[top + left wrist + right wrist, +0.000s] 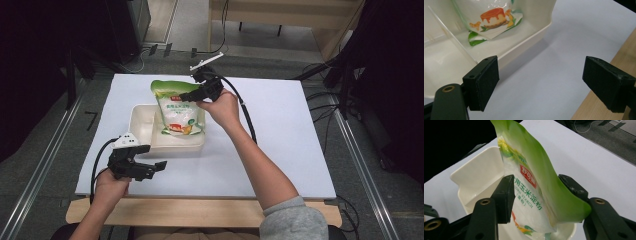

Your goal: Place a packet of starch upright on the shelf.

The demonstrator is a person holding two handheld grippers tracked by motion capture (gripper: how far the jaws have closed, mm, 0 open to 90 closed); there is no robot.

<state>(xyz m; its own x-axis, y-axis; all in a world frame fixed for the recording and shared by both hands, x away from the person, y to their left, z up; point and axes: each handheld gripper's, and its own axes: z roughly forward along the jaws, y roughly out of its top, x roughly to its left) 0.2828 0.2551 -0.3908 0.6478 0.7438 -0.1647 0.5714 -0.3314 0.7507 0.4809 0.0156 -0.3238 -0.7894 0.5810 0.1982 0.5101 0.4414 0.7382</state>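
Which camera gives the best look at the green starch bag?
The right gripper view: the starch bag is close, label readable, between the right tongs. The high view shows it whole but small, over the tub; the left gripper view shows its bottom.

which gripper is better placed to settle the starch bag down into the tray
Right. The right gripper is already shut on the starch bag, whose bottom sits in the cream tray. The left gripper hangs open over the white table, in front of the tray.

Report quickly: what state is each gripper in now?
Left gripper: open, holding nothing.
Right gripper: shut on the starch bag.
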